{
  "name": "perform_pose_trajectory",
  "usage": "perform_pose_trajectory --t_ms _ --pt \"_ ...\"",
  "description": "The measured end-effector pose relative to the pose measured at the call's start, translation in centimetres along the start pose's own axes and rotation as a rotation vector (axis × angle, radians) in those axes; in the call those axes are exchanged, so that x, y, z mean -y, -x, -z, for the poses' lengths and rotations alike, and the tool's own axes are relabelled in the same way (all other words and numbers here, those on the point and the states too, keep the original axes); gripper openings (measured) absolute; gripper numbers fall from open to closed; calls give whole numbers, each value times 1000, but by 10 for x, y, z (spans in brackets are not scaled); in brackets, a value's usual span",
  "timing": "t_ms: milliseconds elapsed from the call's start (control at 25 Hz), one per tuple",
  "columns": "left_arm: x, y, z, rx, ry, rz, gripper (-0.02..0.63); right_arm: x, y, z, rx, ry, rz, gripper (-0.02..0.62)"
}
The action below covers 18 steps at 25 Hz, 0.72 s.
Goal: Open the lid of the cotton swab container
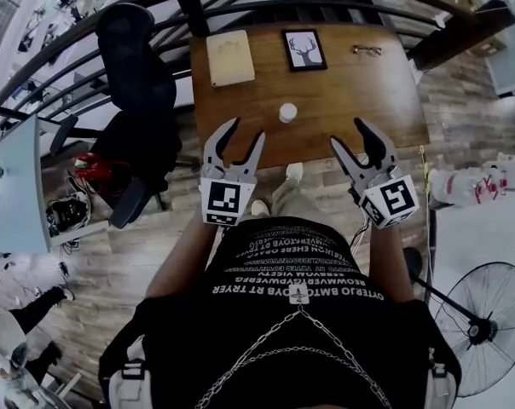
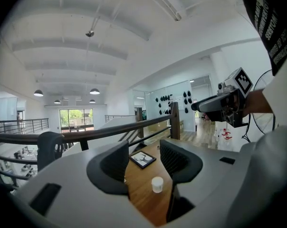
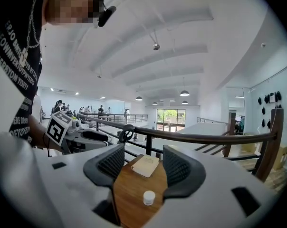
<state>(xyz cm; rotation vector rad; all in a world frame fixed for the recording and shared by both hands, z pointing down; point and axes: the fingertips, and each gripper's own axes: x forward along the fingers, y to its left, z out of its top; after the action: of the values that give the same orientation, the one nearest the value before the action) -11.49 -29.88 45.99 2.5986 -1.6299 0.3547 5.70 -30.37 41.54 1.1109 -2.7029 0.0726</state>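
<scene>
Left tongs point(image 1: 247, 130) and right tongs point(image 1: 349, 133) are hovering mid-frame, wide open and empty; the container point(image 1: 287, 112) is sitting just above them on the tabletop point(image 1: 326, 83).

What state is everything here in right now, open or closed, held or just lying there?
Cotton swab container: upright on table, lid on, untouched.
Left gripper: open, empty.
Right gripper: open, empty.
Notebook: closed, lying flat.
Framed picture: lying flat, face up.
Glasses: lying on table.
</scene>
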Motion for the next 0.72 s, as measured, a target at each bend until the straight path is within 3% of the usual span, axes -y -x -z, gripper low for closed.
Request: perform_pose_trajectory --t_ms 360,720 --pt "20 -39 26 -28 -20 73 222 31 -17 12 -21 -23 -36 239" --pt "38 -90 100 -129 4 124 255 67 -31 17 -52 -27 -68 239"
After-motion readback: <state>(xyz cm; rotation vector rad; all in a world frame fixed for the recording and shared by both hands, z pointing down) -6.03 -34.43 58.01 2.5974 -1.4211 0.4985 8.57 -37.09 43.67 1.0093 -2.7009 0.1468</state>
